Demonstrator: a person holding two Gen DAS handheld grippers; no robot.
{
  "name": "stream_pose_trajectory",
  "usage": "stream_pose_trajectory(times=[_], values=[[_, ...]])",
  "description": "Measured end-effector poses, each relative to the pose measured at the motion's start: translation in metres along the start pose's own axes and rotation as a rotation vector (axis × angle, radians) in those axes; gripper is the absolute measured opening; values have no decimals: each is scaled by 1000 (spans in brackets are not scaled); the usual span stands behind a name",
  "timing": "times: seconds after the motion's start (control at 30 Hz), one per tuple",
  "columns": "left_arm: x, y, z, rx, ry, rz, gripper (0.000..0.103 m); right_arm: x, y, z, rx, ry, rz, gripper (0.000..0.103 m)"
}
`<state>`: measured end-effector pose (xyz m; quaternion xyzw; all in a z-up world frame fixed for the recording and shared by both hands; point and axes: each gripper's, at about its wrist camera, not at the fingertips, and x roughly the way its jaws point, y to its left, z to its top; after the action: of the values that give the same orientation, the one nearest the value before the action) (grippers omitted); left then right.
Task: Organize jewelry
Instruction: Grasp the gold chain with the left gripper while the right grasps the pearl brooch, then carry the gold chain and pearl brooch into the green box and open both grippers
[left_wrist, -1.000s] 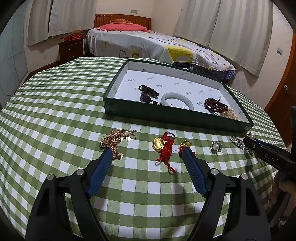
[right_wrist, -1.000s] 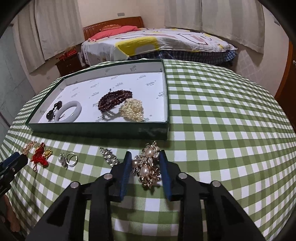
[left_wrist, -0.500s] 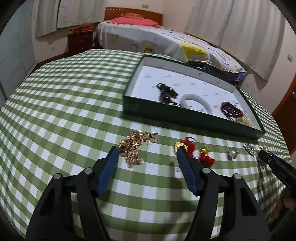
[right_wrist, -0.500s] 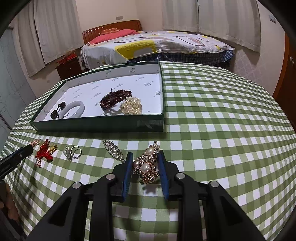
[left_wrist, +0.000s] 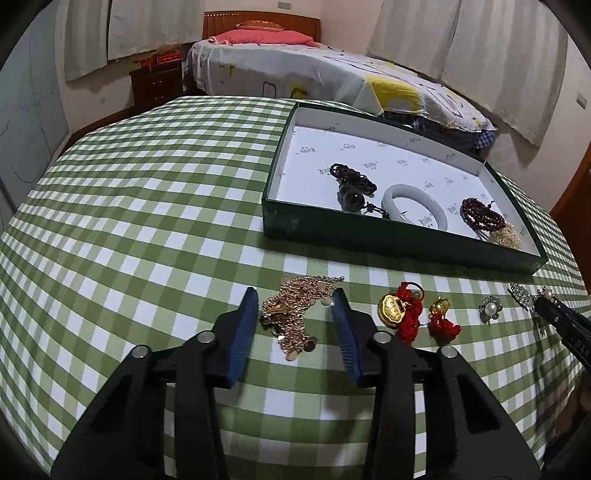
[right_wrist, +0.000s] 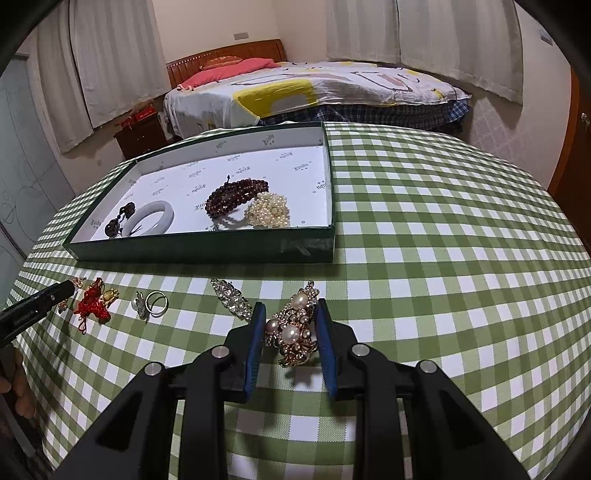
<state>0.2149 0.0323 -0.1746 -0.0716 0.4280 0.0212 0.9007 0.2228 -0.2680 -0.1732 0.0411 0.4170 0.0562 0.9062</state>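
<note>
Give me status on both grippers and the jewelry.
Left gripper closing around gold chain, pads not yet pressing. Right gripper shut on pearl brooch. Path to green box clear.

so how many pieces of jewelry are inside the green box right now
4, all near the front wall of the green cardboard box: dark brown bead string at left, white jade bangle, dark red bead bracelet, cream pearl cluster at right.
</note>
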Motion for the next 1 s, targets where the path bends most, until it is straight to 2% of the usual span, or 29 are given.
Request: stream_pose_trajectory(times=[0.13, 0.27, 0.37, 0.5, 0.67, 0.87, 1.0], values=[[2, 0, 2, 29, 5, 24, 28, 0, 0, 0, 1, -1, 1, 28], [4, -11, 3, 122, 12, 75, 28, -1, 0, -1, 3, 0, 6, 28], [4, -8, 3, 110, 12, 69, 30, -1, 1, -1, 1, 0, 9, 28], [3, -11, 2, 129, 10, 50, 16, -1, 1, -1, 3, -2, 10, 28], [3, -12, 1, 126, 5, 47, 15, -2, 2, -1, 5, -11, 12, 28], [-10, -13, 0, 122, -53, 47, 14, -8, 0, -2, 14, -32, 21, 28], [-16, -14, 1, 111, -65, 37, 14, -13, 1, 1, 14, -49, 27, 28]])
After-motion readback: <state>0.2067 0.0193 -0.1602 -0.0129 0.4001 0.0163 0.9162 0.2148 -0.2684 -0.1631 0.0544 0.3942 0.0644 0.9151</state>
